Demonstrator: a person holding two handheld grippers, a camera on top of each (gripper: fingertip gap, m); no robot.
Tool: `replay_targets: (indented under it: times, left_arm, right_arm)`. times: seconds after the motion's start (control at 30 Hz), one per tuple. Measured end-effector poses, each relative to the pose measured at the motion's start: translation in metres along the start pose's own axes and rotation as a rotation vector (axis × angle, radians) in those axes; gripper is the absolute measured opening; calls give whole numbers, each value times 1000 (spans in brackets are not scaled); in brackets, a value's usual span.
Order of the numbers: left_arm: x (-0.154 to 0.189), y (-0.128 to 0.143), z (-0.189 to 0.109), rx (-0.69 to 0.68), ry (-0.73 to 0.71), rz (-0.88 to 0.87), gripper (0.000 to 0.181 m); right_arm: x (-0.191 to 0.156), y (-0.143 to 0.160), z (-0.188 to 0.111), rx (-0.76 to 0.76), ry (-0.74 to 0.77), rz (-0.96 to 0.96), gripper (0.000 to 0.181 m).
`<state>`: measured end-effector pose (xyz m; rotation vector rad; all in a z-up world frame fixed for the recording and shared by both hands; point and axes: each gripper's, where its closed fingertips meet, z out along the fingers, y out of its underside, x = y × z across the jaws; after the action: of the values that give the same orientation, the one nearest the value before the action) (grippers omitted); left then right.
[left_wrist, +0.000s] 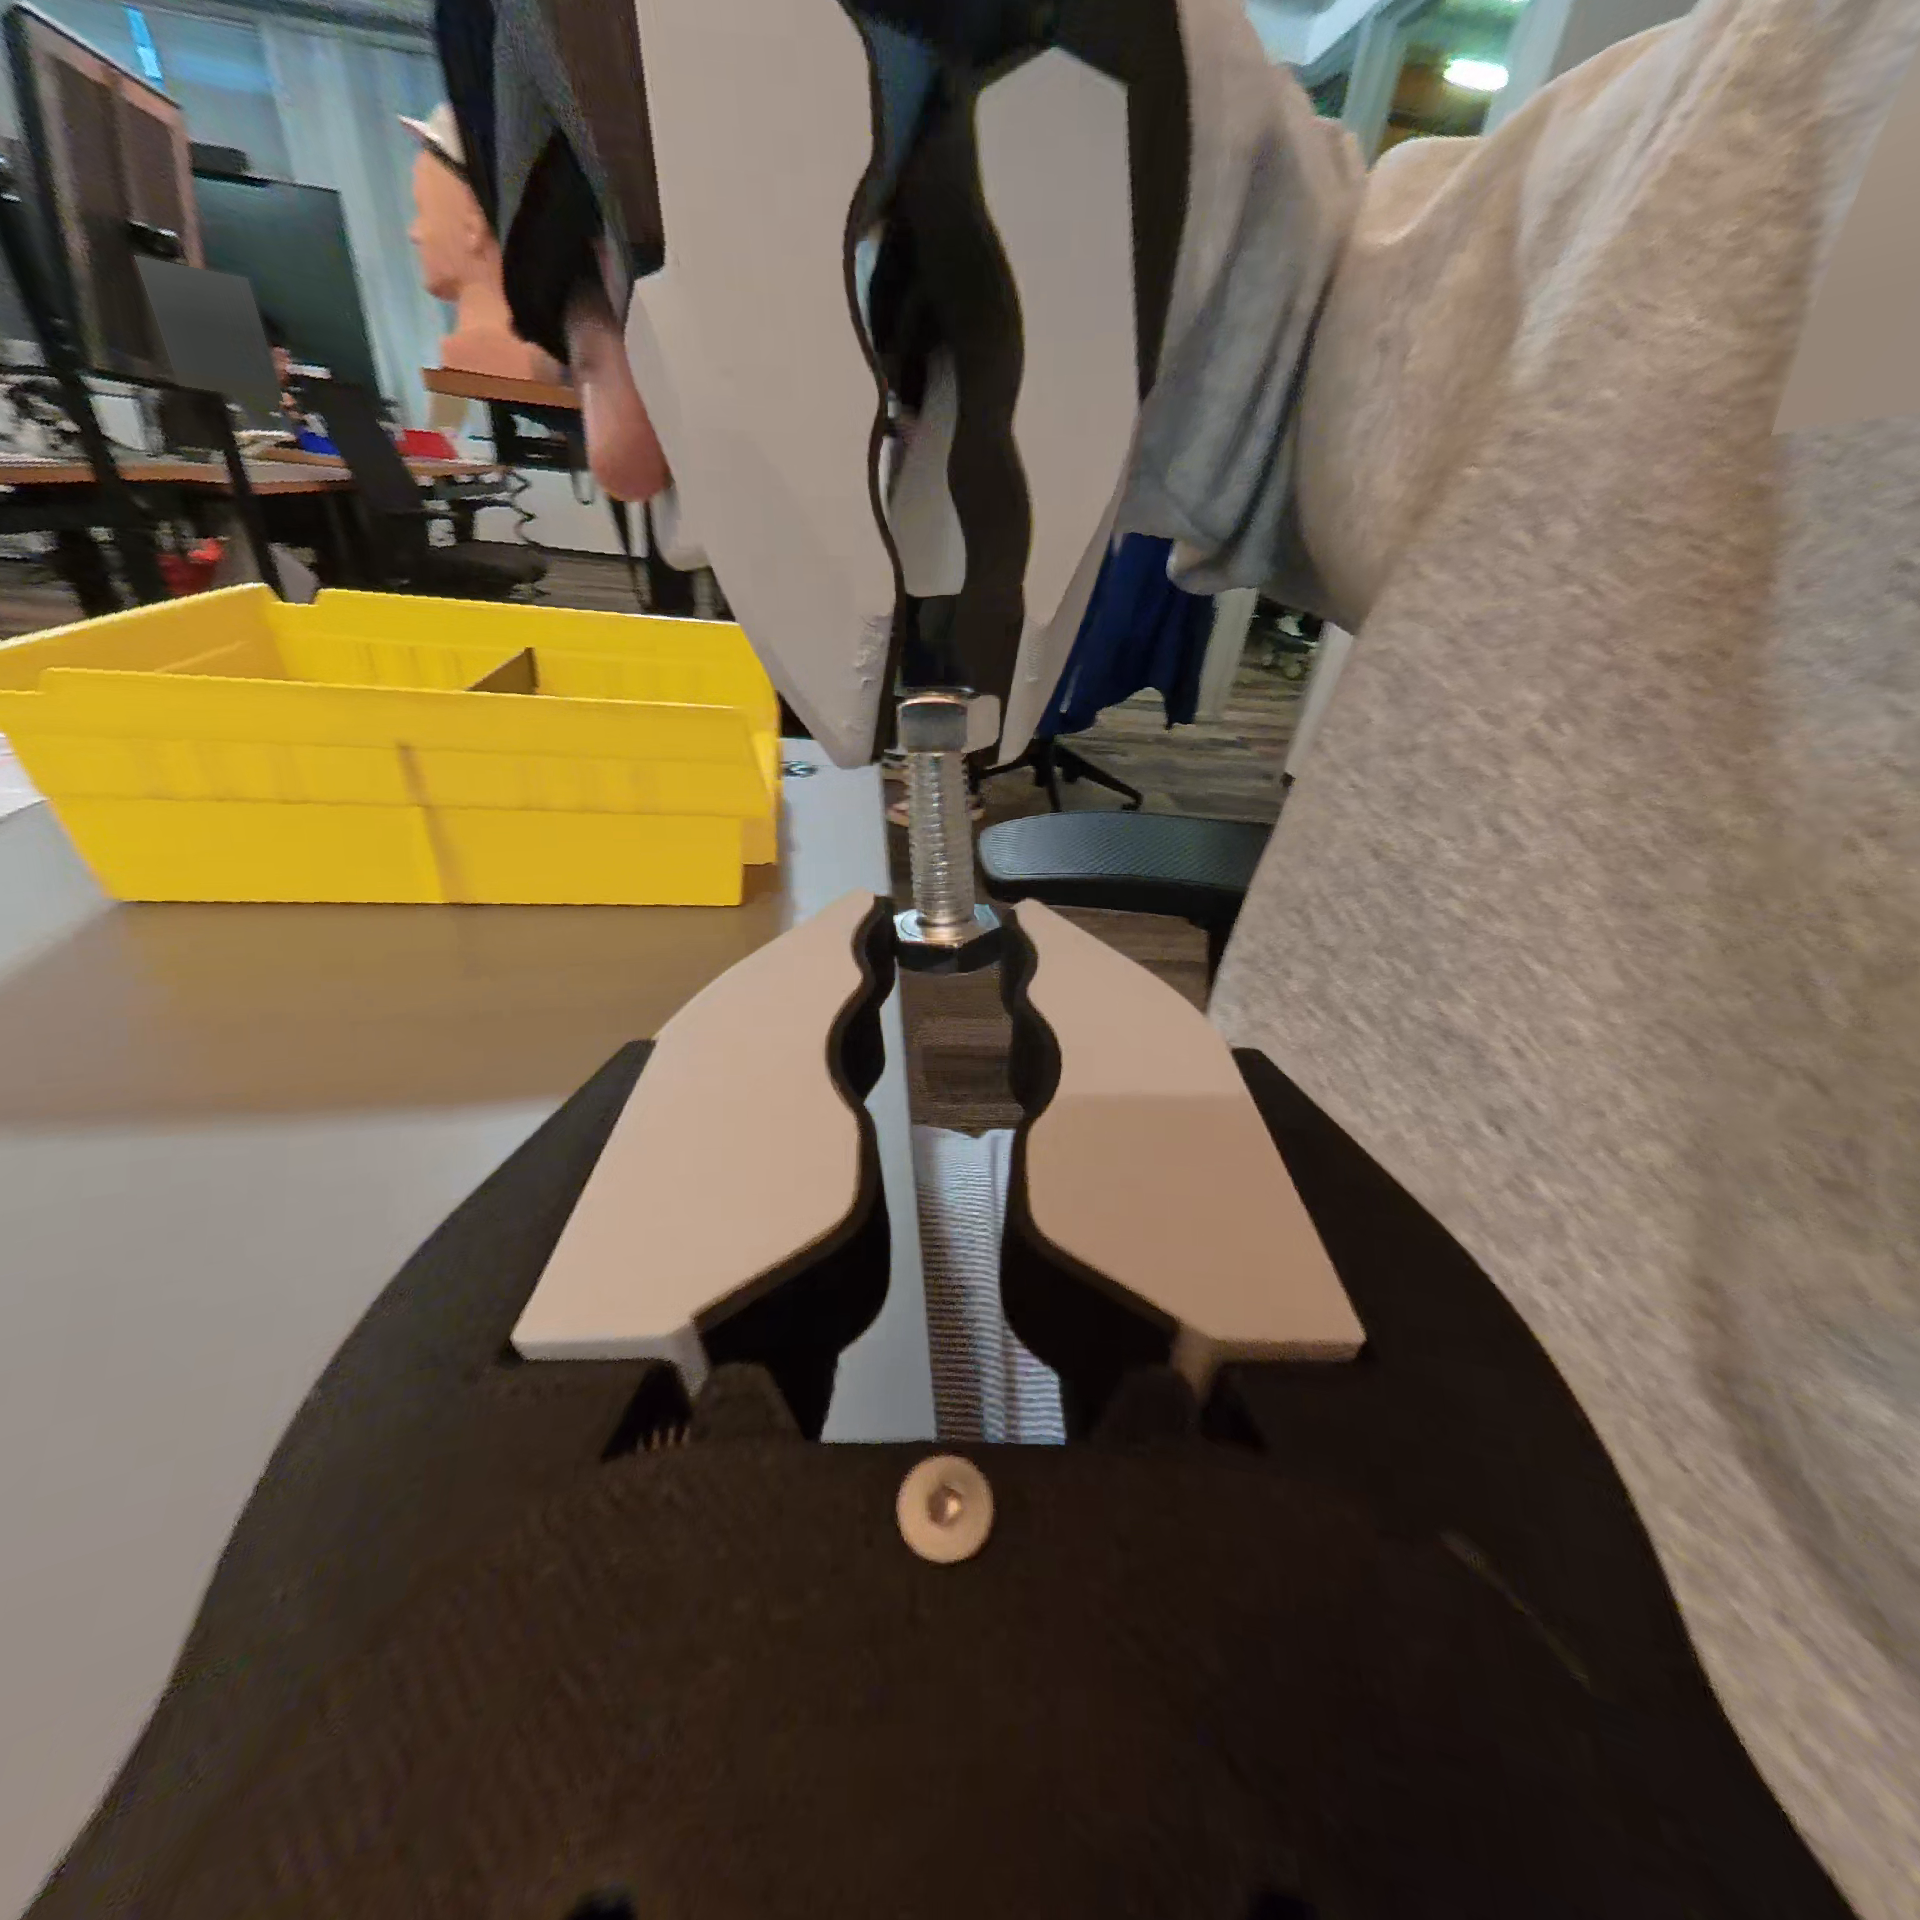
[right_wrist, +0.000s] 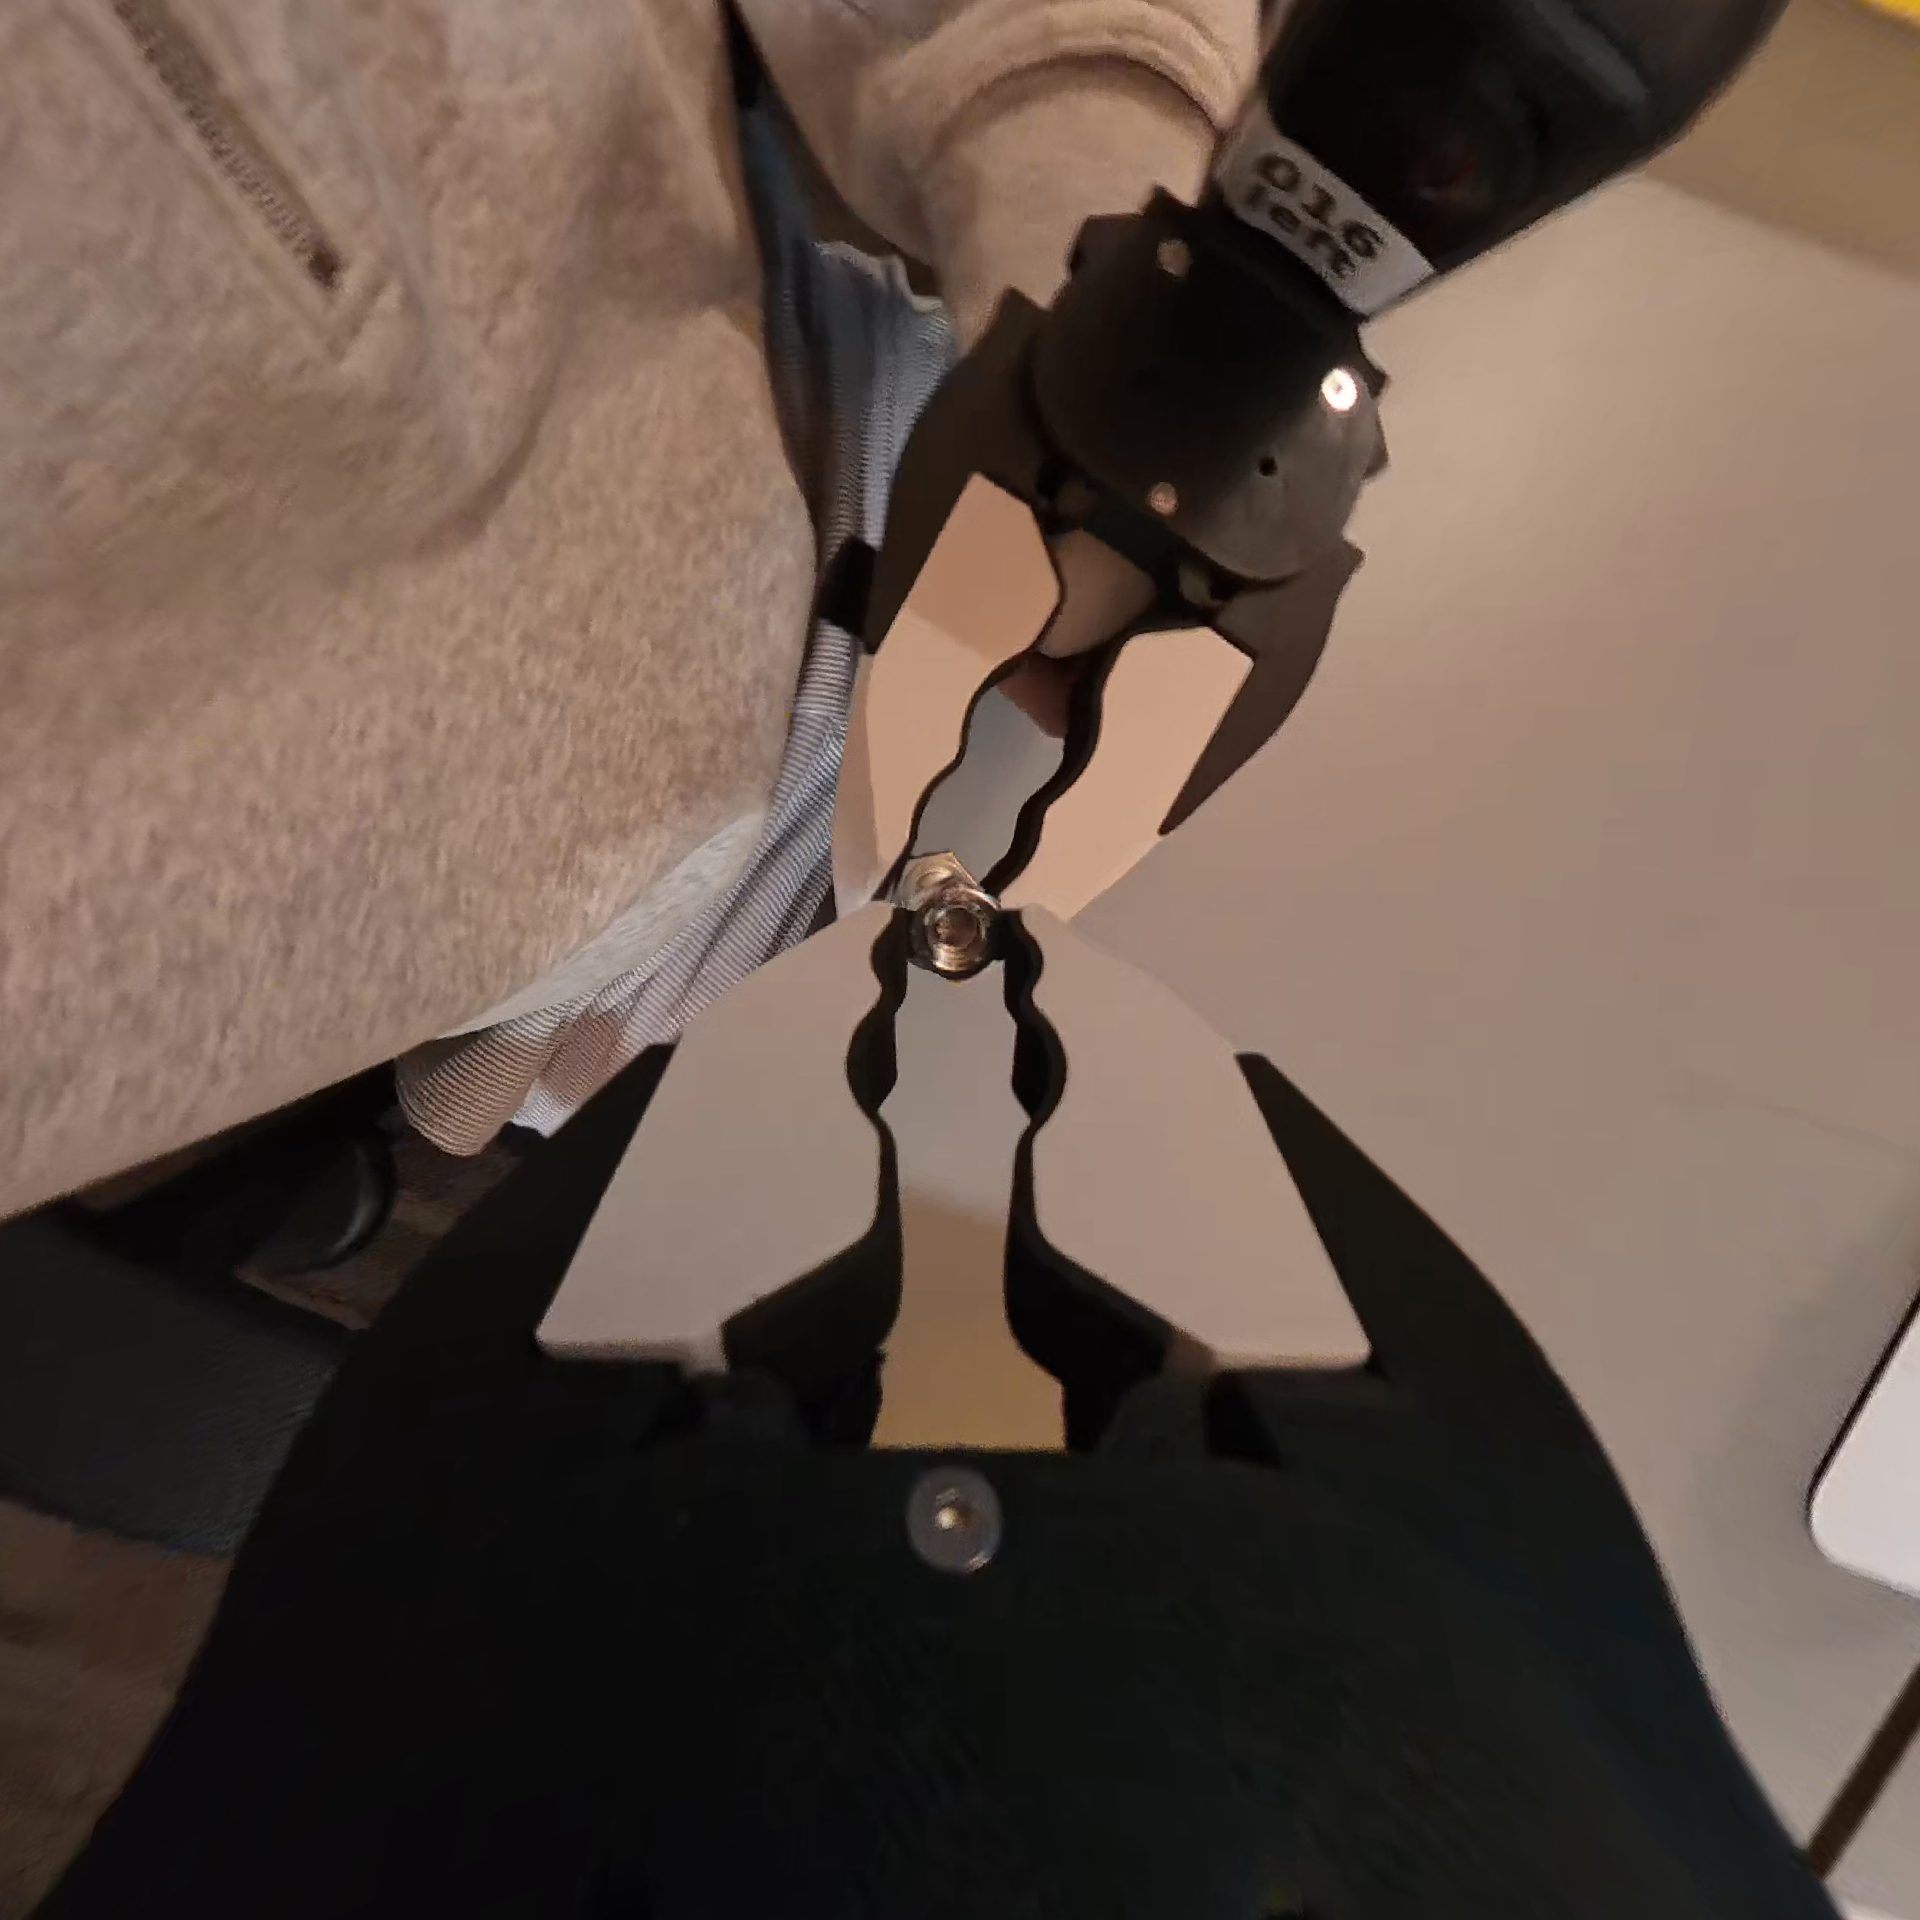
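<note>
On the left of the left wrist view two yellow bins (left_wrist: 405, 769) sit one behind the other on a grey table (left_wrist: 312, 1091), just beside its far edge. Behind them are desks, dark monitors and office chairs.

In the middle, the left gripper (left_wrist: 948, 940) has its tips pinched on a hex nut (left_wrist: 948, 943). A silver bolt (left_wrist: 940, 821) stands upright out of that nut, threads bare between the two tools. Its hex head is clamped at the top by the right gripper (left_wrist: 940, 717), which comes down from above.

To the right a person's beige fleece sleeve (left_wrist: 1558, 831) fills the frame, with a black chair seat low behind the bolt.

In the right wrist view the fleece (right_wrist: 364, 623) and a striped shirt hem lie on the left. At centre the right gripper (right_wrist: 948, 935) squeezes the bolt (right_wrist: 948, 932), seen end-on, and the left gripper (right_wrist: 940, 878) meets it tip to tip, closed on the nut (right_wrist: 935, 883). The table (right_wrist: 1558, 935) lies to the right.
</note>
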<state>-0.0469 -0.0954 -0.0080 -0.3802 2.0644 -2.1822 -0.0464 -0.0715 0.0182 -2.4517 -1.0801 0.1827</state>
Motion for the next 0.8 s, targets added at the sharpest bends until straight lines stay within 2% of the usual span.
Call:
replay_targets:
  times: [0.17,0.43,0.57,0.67,0.8]
  left_arm:
    - [19,-1,-1,0,145,-53,20]
    - [45,-14,-9,73,402,-250,19]
    - [42,-15,-10,89,390,-259,19]
    - [26,-12,-6,91,268,-203,19]
    - [15,-14,-5,121,178,-171,19]
  right_arm:
    - [-14,-6,-1,119,-39,-219,18]
    - [-26,-24,-5,242,-48,-361,18]
    - [-23,-23,-6,233,-31,-337,18]
    - [-11,-15,-5,173,-12,-188,19]
    - [1,-14,-5,165,30,-59,27]
